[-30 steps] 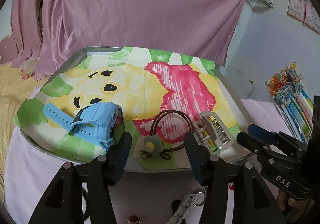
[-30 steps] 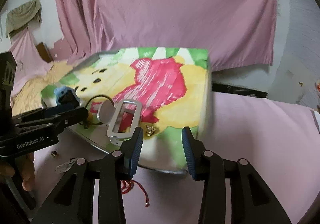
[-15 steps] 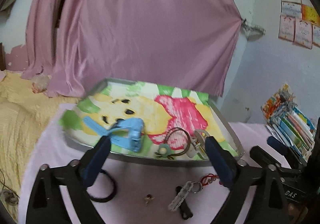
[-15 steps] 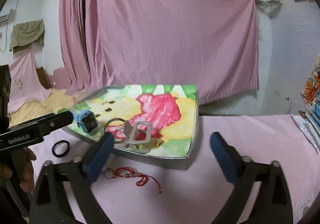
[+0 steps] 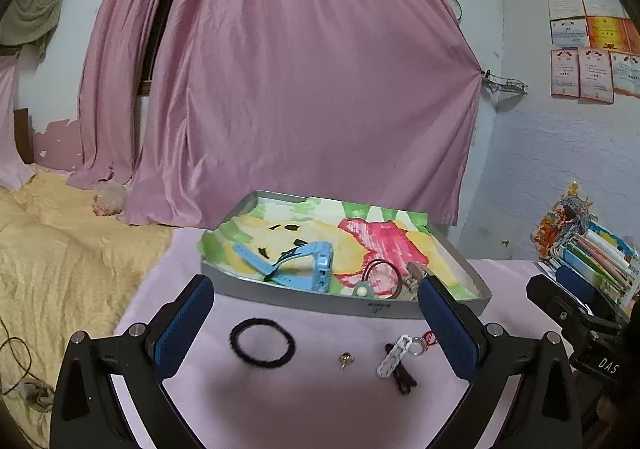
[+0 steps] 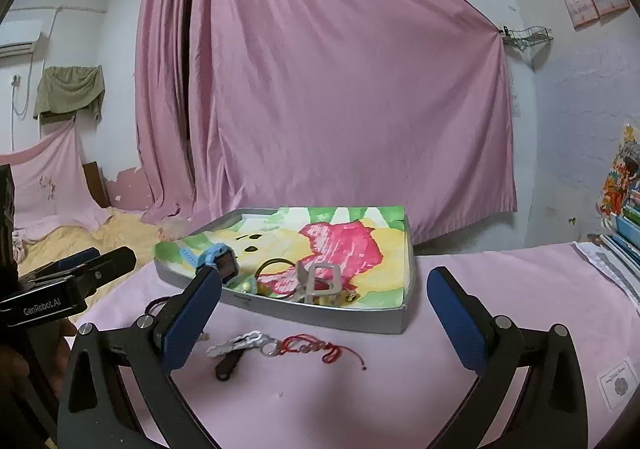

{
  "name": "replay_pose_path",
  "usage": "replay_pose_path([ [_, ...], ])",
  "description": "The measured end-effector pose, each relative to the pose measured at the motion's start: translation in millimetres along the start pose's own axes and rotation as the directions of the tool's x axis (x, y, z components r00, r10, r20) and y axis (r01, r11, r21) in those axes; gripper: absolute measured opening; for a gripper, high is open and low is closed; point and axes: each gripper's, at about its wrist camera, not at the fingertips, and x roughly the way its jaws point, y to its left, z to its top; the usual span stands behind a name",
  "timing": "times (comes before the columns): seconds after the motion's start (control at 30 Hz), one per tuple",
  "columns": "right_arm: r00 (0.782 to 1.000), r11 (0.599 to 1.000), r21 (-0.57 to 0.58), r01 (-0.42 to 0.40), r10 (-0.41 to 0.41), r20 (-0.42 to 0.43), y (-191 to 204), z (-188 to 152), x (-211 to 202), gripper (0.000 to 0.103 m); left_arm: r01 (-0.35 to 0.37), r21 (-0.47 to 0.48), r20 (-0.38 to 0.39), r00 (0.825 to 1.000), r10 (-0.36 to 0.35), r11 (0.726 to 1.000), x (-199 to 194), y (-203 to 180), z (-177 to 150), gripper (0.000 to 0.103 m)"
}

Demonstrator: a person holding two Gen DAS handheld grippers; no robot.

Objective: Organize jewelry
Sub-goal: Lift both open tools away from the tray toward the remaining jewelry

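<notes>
Behind, a pink curtain [image 5: 304,89] is hanging across the wall, a yellow bed cover [image 5: 60,249] is lying off to the left, and stacked books [image 5: 592,253] are standing at the far right of the pink-covered desk [image 6: 500,289]. Sitting on the desk is a grey tray [image 5: 320,299] lined with a bright painted picture, and inside it a blue watch [image 5: 304,263] is lying at the left, with a brown hair loop [image 5: 380,275] and a pale hair clip [image 6: 320,283] just beside it toward the right. Lying loose on the desk in front of the tray are a black hair tie [image 5: 262,343], a small gold earring [image 5: 345,359], a white chain keyring [image 5: 394,355] over a dark piece, and a red string bracelet [image 6: 320,349] touching the keyring's ring. Nothing is standing between these pieces and the tools. The left tool [image 5: 316,323] is hovering low over the loose items, its blue pads spread wide and gripping nothing. The right tool [image 6: 324,313] is hanging just beside it, likewise spread wide and empty, pointing at the tray's near wall.
</notes>
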Motion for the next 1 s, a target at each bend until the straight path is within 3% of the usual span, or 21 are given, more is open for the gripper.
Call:
replay_pose_path([
  [0.3,1.000,1.000,-0.014,-0.011,0.011,0.003,13,-9,-15,0.101,-0.018,0.003,0.020,1.000,0.018,1.000,-17,11,-10,0.102],
  [0.63,0.998,0.999,-0.033,-0.031,0.029,-0.052,20,-17,-8,0.101,-0.065,-0.013,-0.022,0.998,0.065,0.998,-19,31,-20,0.102],
  [0.83,0.994,0.997,-0.058,-0.042,0.036,-0.104,28,-23,-1,0.101,-0.088,-0.013,-0.074,0.993,0.087,0.996,-12,40,-23,0.102],
  [1.0,0.983,0.995,-0.074,-0.064,0.050,-0.178,33,-27,10,0.101,-0.079,-0.039,-0.166,0.984,0.072,0.996,2,49,-25,0.102],
])
